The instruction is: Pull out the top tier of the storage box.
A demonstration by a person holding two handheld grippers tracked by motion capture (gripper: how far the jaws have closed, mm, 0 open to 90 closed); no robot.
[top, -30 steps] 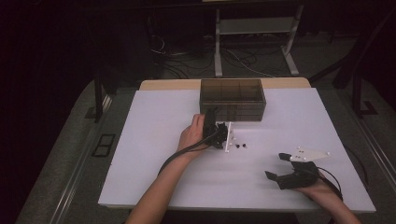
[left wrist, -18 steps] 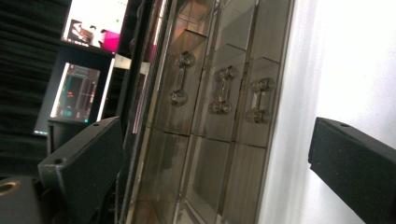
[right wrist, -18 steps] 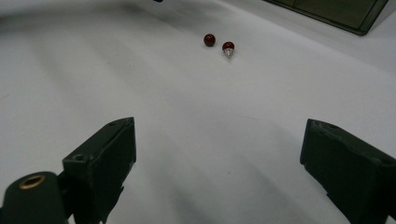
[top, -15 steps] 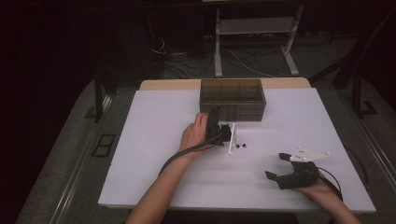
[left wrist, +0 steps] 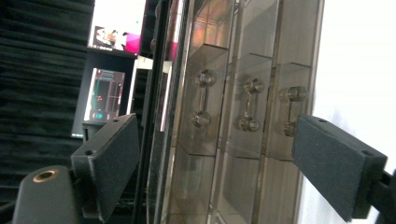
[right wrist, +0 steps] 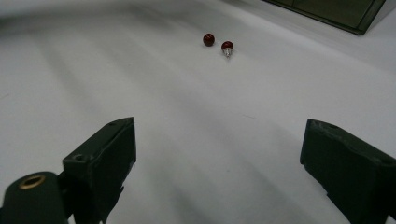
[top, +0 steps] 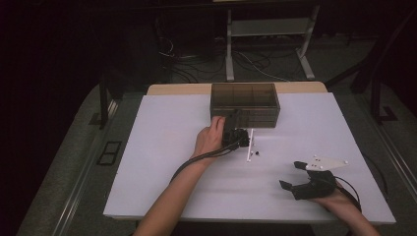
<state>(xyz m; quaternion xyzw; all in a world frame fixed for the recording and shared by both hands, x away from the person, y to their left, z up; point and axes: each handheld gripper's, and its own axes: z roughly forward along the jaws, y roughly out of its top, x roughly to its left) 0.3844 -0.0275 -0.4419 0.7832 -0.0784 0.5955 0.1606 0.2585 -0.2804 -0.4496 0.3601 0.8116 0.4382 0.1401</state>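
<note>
a smoky brown see-through drawer box (top: 245,104) on a white worktop (top: 157,147); two dark red round-headed pins (right wrist: 227,46); black grippers, the right gripper (top: 294,177) topped with a pale grey plate (top: 325,163).

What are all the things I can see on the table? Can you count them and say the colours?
Drawer box: 1, smoky brown see-through, far middle of the table, three drawer handles toward the left gripper.
Beads: 2, dark red, on the table in front of the box.
Table: 1, white.
Left gripper: 1, black, open, at the drawer fronts.
Right gripper: 1, black, open, near right, over bare table.
</note>
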